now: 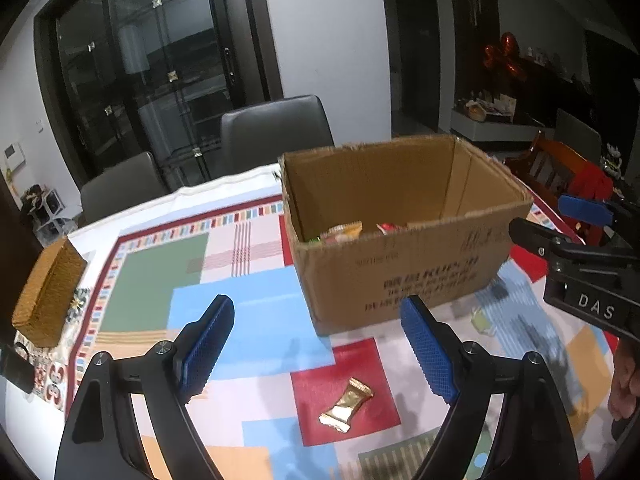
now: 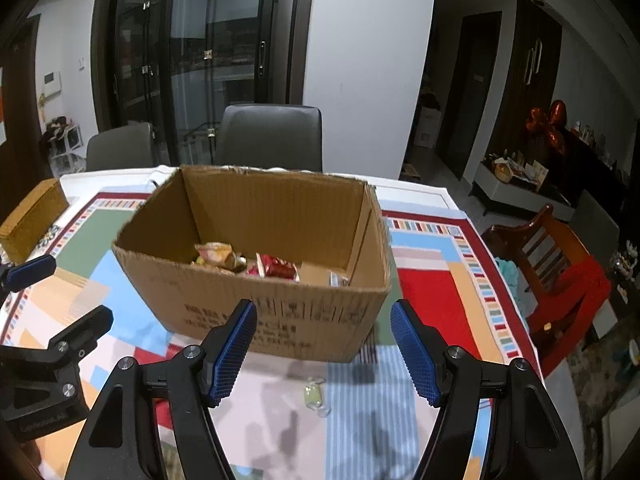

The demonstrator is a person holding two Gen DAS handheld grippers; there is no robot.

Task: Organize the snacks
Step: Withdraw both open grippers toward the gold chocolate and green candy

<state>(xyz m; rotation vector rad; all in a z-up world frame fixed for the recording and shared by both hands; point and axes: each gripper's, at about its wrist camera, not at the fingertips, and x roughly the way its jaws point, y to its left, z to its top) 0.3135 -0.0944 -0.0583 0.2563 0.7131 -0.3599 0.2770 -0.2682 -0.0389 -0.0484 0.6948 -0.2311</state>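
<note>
An open cardboard box (image 1: 400,276) (image 2: 256,300) stands on the patterned tablecloth with several snack packets (image 1: 344,232) (image 2: 248,262) at its bottom. On a red patch of the cloth in front of the box lies a gold-wrapped candy (image 1: 346,406). My left gripper (image 1: 320,346) hovers open above it, nothing between its blue pads. A small clear-green candy (image 2: 314,396) (image 1: 482,320) lies on a striped patch near the box's front. My right gripper (image 2: 324,354) hangs open above it, empty. Each gripper shows at the edge of the other's view: the right gripper (image 1: 556,220), the left gripper (image 2: 56,300).
A woven basket (image 1: 48,292) (image 2: 32,216) sits at the table's left edge. Grey chairs (image 1: 276,132) stand behind the table, and a wooden chair (image 2: 560,264) with red fabric is at the right. A hand (image 1: 624,392) holds the right gripper.
</note>
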